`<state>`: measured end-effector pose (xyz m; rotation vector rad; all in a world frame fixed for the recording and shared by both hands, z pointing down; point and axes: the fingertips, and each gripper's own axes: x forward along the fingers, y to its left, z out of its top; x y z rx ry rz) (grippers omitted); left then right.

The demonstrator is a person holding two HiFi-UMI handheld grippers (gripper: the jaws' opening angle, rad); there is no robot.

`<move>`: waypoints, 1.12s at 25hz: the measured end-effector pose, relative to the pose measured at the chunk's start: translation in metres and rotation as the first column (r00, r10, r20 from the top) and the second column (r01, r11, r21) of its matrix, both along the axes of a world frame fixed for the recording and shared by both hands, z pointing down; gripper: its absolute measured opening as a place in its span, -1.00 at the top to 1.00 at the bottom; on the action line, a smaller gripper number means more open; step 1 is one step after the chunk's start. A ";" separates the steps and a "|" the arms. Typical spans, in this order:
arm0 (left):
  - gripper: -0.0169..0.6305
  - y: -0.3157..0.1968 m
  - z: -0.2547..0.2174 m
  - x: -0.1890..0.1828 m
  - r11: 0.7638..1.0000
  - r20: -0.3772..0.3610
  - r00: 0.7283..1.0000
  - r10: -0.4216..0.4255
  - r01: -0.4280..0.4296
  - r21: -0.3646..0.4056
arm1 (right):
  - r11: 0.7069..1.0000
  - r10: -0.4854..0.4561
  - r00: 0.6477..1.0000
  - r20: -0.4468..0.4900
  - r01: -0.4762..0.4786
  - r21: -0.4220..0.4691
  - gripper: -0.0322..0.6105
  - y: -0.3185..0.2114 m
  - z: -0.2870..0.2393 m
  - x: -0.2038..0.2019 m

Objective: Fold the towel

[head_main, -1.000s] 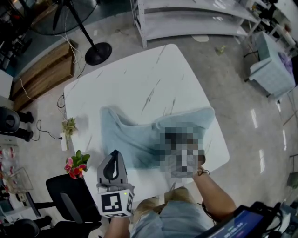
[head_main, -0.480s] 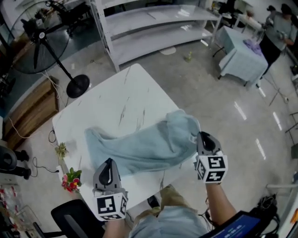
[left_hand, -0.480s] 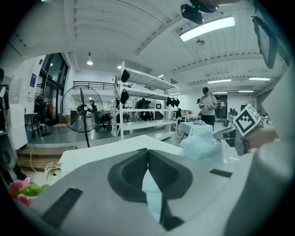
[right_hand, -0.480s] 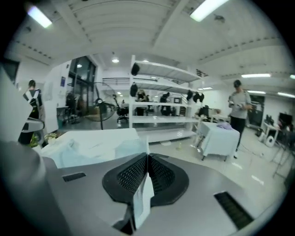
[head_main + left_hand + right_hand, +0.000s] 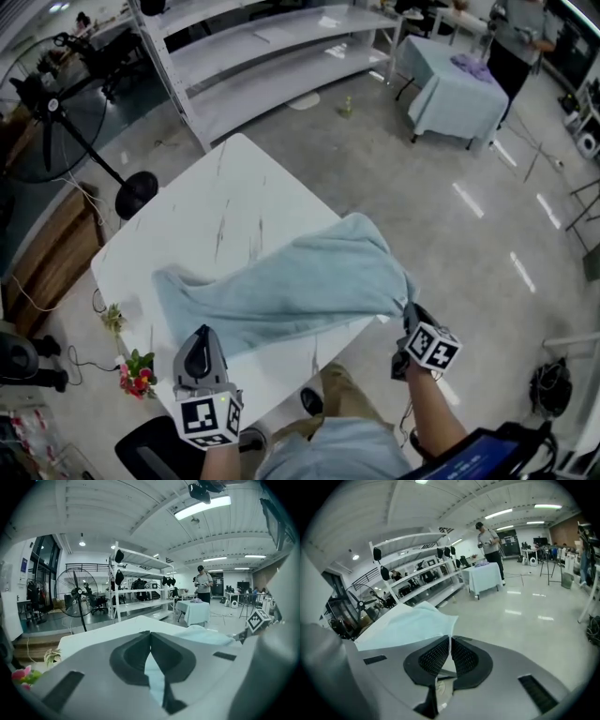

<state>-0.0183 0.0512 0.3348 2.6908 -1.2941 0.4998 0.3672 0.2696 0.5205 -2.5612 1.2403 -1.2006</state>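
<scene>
Right gripper [image 5: 410,312] is clamped on a towel [image 5: 281,291] corner, held just off the table [image 5: 225,187] edge on the person's side. Rest of the towel lies rumpled across the table. Left gripper [image 5: 200,334]: jaws together at the towel's near-left edge; can't tell if any cloth is nipped.

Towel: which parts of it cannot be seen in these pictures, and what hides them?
- Head view: one corner of the towel is covered by the right gripper holding it.
- Left gripper view: the body of the left gripper blocks the towel's near edge; whether its shut jaws pinch cloth is unclear.
- Right gripper view: the towel's far end is hidden past the lifted cloth.
</scene>
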 end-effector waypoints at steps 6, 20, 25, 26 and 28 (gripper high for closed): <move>0.92 0.008 0.000 -0.021 0.999 -0.009 0.999 -0.033 0.033 -0.004 | 0.998 0.005 0.997 -0.071 0.000 0.062 0.29 -0.007 -0.025 -0.012; 0.92 0.026 0.034 -0.079 0.985 -0.053 0.985 -0.166 0.164 -0.046 | 0.528 -0.764 0.501 -0.406 0.848 0.054 0.47 -0.244 -0.154 -0.244; 0.92 0.019 0.081 -0.105 0.946 -0.017 0.957 -0.290 0.283 -0.157 | 0.194 -0.919 0.151 -0.363 0.978 -0.083 0.46 -0.293 -0.112 -0.348; 0.92 0.018 0.092 -0.113 0.931 -0.009 0.946 -0.324 0.318 -0.177 | 0.142 -0.931 0.102 -0.350 0.986 -0.091 0.44 -0.301 -0.104 -0.363; 0.92 0.017 0.112 -0.128 0.898 0.009 0.919 -0.394 0.387 -0.210 | 0.057 -0.946 0.023 -0.323 0.994 -0.096 0.43 -0.315 -0.089 -0.386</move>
